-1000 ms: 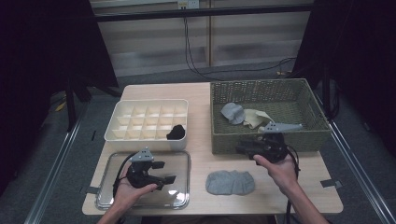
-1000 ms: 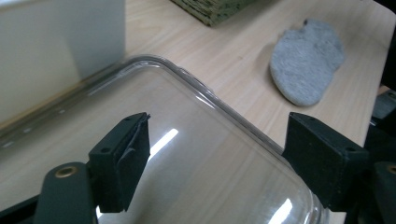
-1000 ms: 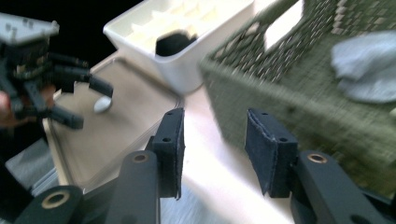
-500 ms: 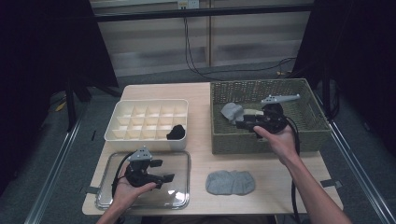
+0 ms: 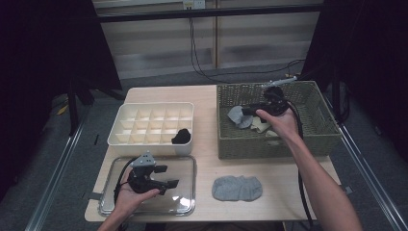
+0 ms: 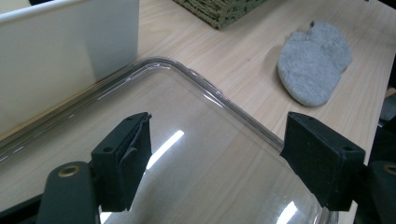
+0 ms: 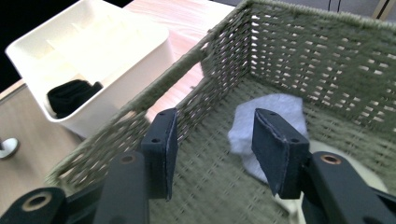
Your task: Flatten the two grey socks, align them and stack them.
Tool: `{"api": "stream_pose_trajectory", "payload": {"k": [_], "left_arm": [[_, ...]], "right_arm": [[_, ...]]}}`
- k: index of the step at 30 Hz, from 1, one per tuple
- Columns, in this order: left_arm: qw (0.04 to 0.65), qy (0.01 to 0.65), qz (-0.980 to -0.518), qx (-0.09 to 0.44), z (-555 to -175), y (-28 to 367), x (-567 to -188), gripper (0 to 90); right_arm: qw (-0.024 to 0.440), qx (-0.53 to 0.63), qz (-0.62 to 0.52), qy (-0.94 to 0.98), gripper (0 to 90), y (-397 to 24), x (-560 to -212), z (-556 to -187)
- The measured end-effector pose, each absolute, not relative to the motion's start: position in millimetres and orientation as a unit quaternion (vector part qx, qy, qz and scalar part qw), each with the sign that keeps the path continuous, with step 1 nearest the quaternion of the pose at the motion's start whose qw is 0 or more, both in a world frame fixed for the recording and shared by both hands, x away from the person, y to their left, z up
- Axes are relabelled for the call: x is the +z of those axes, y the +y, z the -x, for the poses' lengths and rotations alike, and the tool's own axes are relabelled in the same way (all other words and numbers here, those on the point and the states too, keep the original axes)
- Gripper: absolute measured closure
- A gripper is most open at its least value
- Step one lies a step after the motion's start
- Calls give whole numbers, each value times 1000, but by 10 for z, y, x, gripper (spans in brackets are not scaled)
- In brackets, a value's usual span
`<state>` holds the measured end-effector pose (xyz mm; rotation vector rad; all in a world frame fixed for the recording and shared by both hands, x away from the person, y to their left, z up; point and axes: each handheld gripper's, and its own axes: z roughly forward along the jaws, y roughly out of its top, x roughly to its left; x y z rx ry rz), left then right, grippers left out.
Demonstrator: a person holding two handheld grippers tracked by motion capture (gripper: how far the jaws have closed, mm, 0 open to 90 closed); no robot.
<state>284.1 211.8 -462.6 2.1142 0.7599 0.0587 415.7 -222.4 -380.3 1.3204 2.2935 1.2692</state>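
Note:
My left gripper [image 5: 167,176] [image 6: 219,123] hovers over a clear plastic lid [image 5: 187,161] [image 6: 196,79] at the table's front left, open with nothing between its jaws. To its right a folded grey sock [image 5: 237,187] [image 6: 315,63] lies on the table. My right gripper [image 5: 246,110] [image 7: 215,116] is inside the wicker basket [image 5: 269,147] [image 7: 303,46], above a pale grey sock [image 5: 236,115] [image 7: 275,105]. Its jaws have just been closing a little, stand apart and hold nothing. A cream sock [image 5: 260,126] lies beside the grey one.
A white divided box [image 5: 149,139] [image 7: 130,51] stands left of the basket, with a black sock [image 5: 181,136] [image 7: 70,95] in a front right compartment. Cables trail from both grippers. The table edge runs just below the lid.
My right hand has moved from the basket's front wall up and back over the basket's inside. The left hand and its gripper have stayed over the lid.

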Motion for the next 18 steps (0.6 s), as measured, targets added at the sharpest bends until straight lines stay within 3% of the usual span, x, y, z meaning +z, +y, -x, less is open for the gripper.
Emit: {"api": "stream_pose_trajectory", "payload": {"k": [3,18], "left_arm": [[434,309,-846,22,-2861,2133,-4619,269],[440,325,-837,25,-2920,2189,-4626,222]], "right_arm": [[109,423,-446,781,528,-2220,-3808,-4272],[81,368,-493,784,526,-2247,-4235,-4891]]}}
